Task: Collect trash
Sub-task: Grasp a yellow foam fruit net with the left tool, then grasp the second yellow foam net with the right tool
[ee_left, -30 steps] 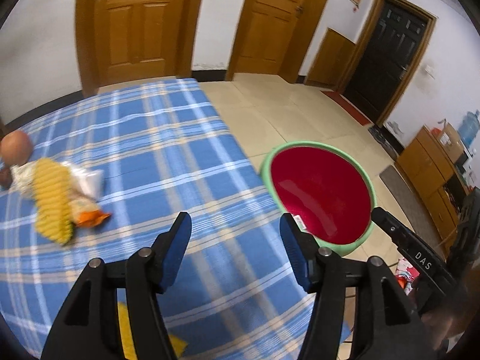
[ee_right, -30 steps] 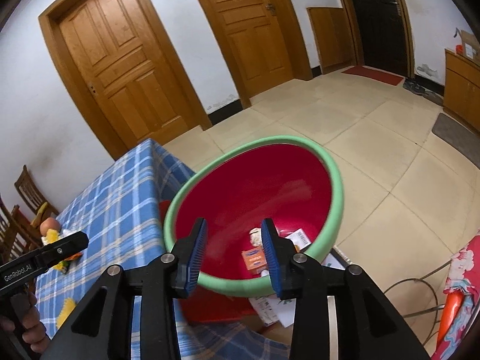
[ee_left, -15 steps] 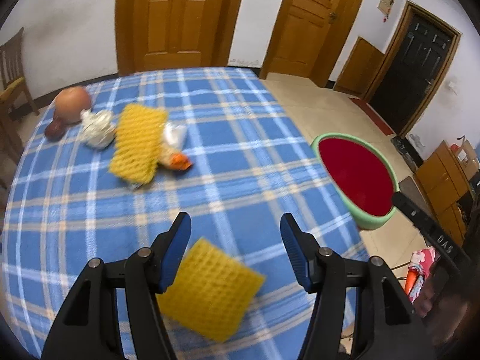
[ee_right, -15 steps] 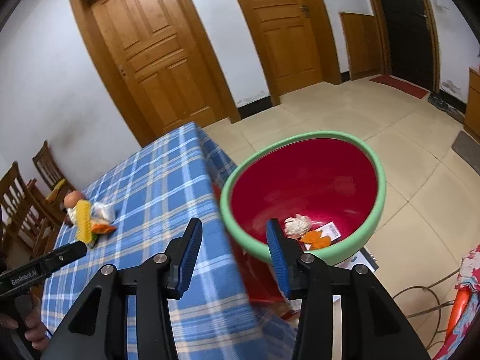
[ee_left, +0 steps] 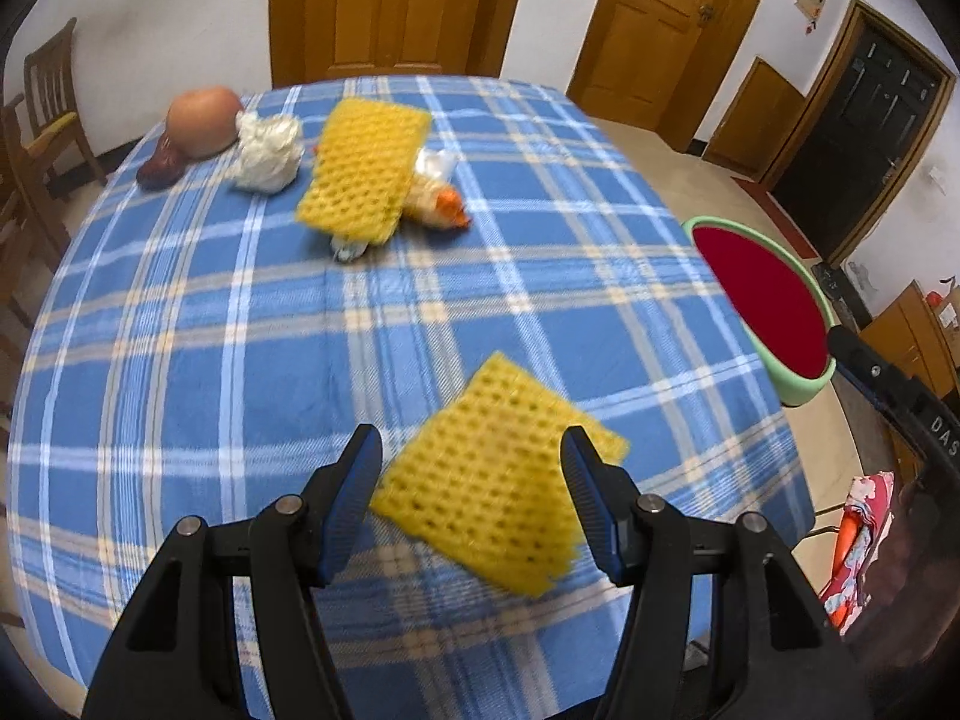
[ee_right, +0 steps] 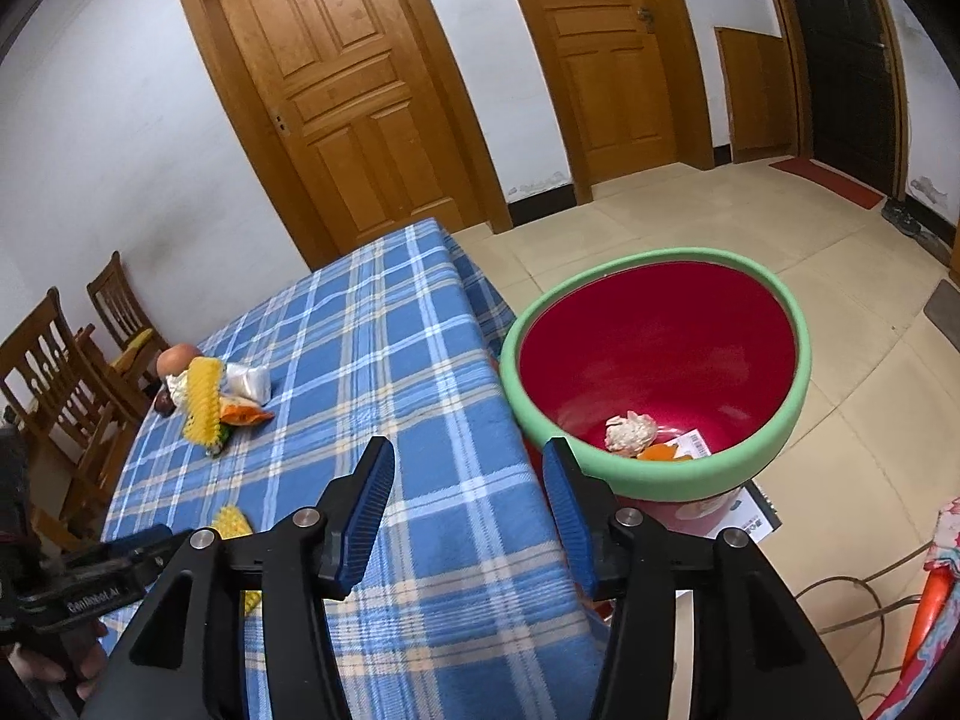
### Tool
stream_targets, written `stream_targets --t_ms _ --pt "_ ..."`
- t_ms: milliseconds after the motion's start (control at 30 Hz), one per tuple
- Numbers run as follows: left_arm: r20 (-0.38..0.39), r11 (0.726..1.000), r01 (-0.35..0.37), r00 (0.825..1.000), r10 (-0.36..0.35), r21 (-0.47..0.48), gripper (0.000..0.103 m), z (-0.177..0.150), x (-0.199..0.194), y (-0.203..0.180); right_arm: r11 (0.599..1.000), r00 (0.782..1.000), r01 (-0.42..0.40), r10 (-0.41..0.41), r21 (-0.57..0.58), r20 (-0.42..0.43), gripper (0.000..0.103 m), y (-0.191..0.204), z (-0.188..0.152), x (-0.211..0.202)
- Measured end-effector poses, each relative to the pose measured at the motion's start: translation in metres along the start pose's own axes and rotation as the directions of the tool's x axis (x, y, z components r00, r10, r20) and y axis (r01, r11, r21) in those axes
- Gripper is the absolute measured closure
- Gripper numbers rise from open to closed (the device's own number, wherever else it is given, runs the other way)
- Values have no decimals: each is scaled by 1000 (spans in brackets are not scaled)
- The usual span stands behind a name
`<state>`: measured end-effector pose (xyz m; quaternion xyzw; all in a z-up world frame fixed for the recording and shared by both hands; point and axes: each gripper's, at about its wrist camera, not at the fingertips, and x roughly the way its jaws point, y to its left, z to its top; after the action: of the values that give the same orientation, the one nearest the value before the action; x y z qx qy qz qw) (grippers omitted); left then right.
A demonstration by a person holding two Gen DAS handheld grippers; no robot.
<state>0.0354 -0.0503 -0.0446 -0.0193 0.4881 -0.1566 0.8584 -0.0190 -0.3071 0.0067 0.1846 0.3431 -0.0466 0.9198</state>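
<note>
blue plaid tablecloth [ee_left: 240,312] | wooden chairs [ee_right: 66,354] beside table | panelled doors [ee_right: 336,90] | tiled floor [ee_right: 780,222]

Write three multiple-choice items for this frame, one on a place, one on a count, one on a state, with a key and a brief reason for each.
1. Where is the green-rimmed red bin?
A. On the tablecloth
B. On the floor beside the table
C. On a chair

2. How many yellow foam nets lie on the blue plaid tablecloth?
A. One
B. Two
C. Four

3. What is the state of the left gripper?
A. Open, fingers either side of the near yellow foam net, not pressing it
C. Shut on a tissue
B. Shut with nothing in it

Key:
1 B: the right wrist view shows it standing past the table's edge, over the floor tiles.
2 B: the near one and the far yellow foam net by the crumpled white tissue.
3 A: a gap shows between the fingers and the net.
</note>
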Motion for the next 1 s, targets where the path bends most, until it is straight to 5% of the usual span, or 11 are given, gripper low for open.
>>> stream_targets --t_ms 367,600,1000 --pt "-39 1000 -4 999 3 -20 38 -14 12 1 999 1000 -17 17 -28 -7 50 12 -5 3" --pt "-17 996 87 996 -87 -12 81 -14 16 -8 999 1000 -17 16 -30 -17 50 13 -8 4" --pt "92 993 82 993 -75 -81 85 6 -11 31 995 998 -50 45 -89 -54 50 41 -5 25"
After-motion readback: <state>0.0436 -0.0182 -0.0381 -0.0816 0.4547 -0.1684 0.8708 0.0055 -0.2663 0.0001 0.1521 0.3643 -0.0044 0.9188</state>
